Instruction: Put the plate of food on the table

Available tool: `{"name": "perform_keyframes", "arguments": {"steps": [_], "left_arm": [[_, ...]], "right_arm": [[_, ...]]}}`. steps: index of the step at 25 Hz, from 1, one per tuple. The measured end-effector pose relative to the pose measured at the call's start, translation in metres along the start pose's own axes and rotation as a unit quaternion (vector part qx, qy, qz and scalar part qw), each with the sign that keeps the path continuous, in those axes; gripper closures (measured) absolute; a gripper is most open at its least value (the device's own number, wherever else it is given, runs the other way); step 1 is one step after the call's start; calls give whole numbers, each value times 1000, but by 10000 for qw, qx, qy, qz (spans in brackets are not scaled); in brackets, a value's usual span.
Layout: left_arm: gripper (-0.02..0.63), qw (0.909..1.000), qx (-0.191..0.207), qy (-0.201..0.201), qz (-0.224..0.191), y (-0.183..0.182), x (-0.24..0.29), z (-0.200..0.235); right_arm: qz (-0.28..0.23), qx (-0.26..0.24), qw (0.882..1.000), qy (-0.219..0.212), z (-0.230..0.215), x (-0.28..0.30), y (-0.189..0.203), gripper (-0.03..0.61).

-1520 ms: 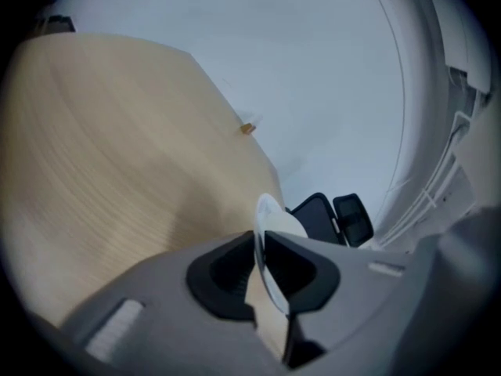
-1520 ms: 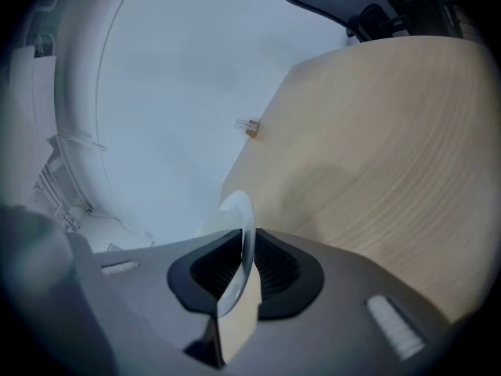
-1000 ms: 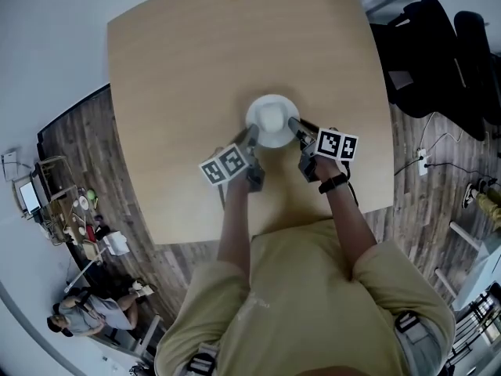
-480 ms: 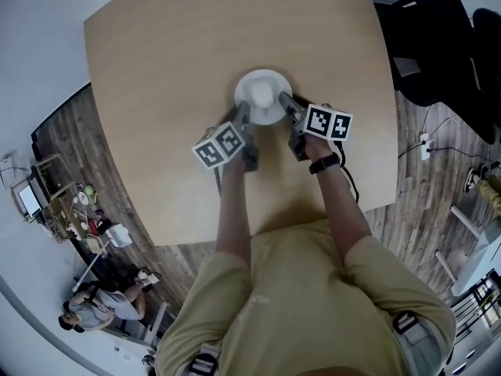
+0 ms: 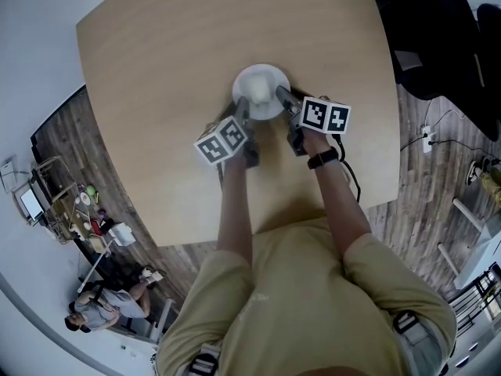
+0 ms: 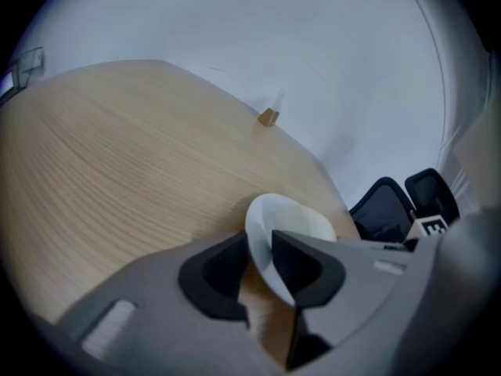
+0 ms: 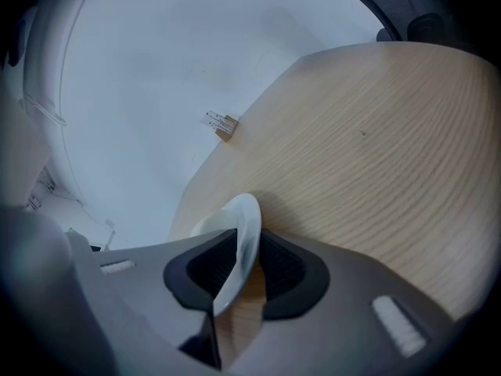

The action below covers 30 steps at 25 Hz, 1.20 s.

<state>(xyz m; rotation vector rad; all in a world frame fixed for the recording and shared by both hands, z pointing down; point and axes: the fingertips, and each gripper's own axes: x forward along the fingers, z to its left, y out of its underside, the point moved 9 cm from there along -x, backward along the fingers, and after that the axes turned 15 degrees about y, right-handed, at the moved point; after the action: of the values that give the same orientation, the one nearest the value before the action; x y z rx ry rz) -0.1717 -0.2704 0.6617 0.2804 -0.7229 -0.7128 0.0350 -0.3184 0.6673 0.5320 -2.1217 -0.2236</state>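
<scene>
A white plate (image 5: pixel 261 88) with a pale heap of food rests on the round wooden table (image 5: pixel 180 45), near its middle. My left gripper (image 5: pixel 244 113) reaches its near-left rim and my right gripper (image 5: pixel 283 99) its near-right rim. In the left gripper view the plate's rim (image 6: pixel 301 219) stands between the dark pads (image 6: pixel 215 272) of my left gripper (image 6: pixel 258 251), whose jaws are opening. The right gripper view shows the rim (image 7: pixel 247 224) between the ribbed pads (image 7: pixel 283 266) of my right gripper (image 7: pixel 241 258), also opening. Neither pair visibly presses on it.
A small brown block (image 6: pixel 268 117) (image 7: pixel 225 125) lies at the table's far edge. Black office chairs (image 5: pixel 438 30) stand right of the table. A cluttered cart (image 5: pixel 74 210) and a seated person (image 5: pixel 98 312) are at the lower left, on the wood floor.
Plate and both grippers have shifted a little farther out over the table, up and left in the head view. The grippers stay at the plate's two sides.
</scene>
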Motion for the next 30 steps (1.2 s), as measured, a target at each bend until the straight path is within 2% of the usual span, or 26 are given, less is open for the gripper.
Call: {"name": "perform_keyframes", "arguments": {"steps": [8, 11, 13, 17, 22, 25, 28, 30], "left_arm": [[508, 9988, 284, -289, 277, 5, 1, -1], [477, 9986, 367, -324, 191, 5, -4, -4], [449, 9984, 418, -363, 118, 4, -10, -5], [443, 9980, 526, -355, 23, 4, -23, -10], [442, 9947, 946, -348, -190, 2, -48, -26], [442, 9904, 1298, -309, -353, 1, -66, -37], [442, 9836, 1691, -272, -563, 0, -87, -53], [450, 9756, 2054, -268, -724, 0, -104, -66]], "right_arm": [[81, -322, 9992, 216, 3, -2, 1, 409], [46, -373, 9989, 288, 3, -8, 3, 375], [4, -425, 9986, 305, 3, -14, 3, 374], [-145, -531, 9981, 260, 3, -29, 2, 374], [-561, -914, 9940, 203, 11, -54, 5, 374], [-1336, -1359, 9816, 141, 26, -80, 4, 394], [-2079, -1831, 9607, 167, 42, -112, 7, 416], [-2446, -2159, 9450, 212, 52, -132, 10, 443]]}}
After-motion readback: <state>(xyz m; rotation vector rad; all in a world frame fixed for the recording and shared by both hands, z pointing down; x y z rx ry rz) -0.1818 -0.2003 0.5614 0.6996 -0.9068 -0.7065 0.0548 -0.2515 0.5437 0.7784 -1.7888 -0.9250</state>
